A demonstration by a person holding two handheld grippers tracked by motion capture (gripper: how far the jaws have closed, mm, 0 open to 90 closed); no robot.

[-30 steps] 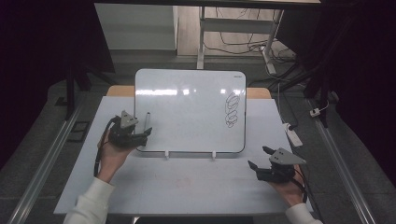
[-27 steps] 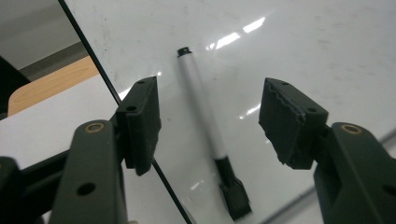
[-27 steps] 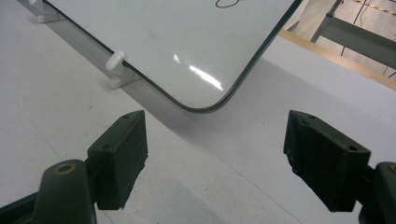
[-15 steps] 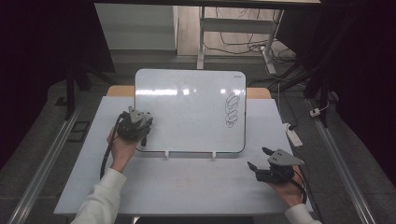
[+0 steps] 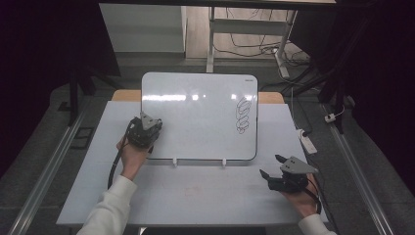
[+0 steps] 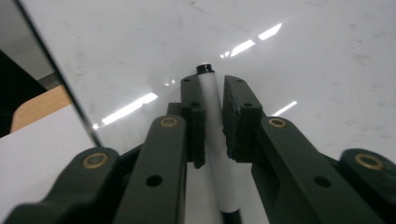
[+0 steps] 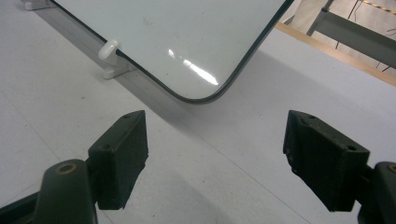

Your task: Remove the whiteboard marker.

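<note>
A whiteboard [image 5: 195, 117] leans on the white table, with a black scribble [image 5: 243, 115] near its right side. My left gripper [image 5: 144, 131] is at the board's lower left. Its jaws have just been closing, and in the left gripper view the left gripper [image 6: 214, 84] is shut on a white marker [image 6: 209, 107] with a black end that points at the whiteboard [image 6: 303, 56]. My right gripper [image 5: 271, 166] rests near the table's front right. In the right gripper view the right gripper [image 7: 217, 140] is open with nothing between its jaws, facing the whiteboard's [image 7: 177, 37] rounded corner.
Two white clips [image 5: 174, 161] prop the board's lower edge, and one clip [image 7: 109, 51] lies ahead of my right jaws. A white block with a cable [image 5: 307, 142] sits at the table's right edge. A wooden strip [image 5: 270, 97] runs behind the board.
My left gripper moved right to the board's lower left, and its jaws closed around the marker. The right gripper stayed where it was.
</note>
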